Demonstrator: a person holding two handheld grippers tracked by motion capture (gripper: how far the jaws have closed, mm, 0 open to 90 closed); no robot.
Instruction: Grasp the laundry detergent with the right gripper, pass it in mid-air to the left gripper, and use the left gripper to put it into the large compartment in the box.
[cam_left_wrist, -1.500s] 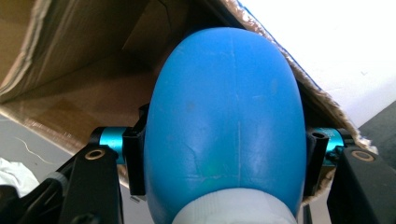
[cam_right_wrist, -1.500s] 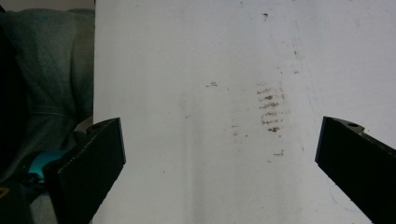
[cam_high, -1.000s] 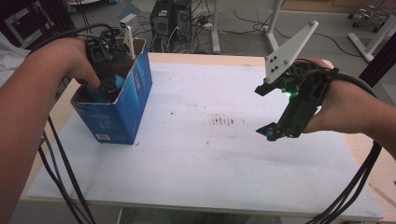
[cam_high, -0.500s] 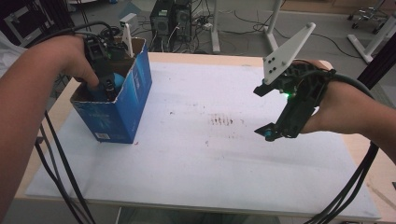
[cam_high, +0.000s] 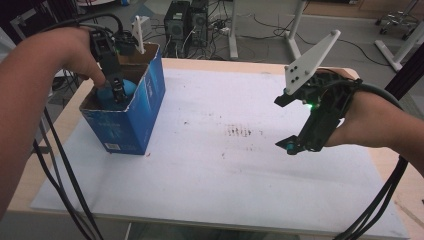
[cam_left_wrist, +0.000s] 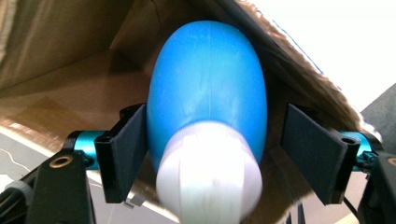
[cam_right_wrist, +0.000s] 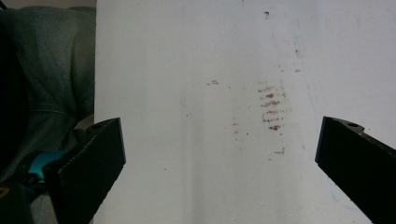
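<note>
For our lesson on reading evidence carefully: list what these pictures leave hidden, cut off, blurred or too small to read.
- Blue bottle: its white cap is blurred in the left gripper view and cut off by the bottom edge.
- Box: its floor is hidden in the high view by the left gripper and the hand.
- Printing on the box front, high view: too small to read.
- Right gripper: cables run off the bottom edge.
</note>
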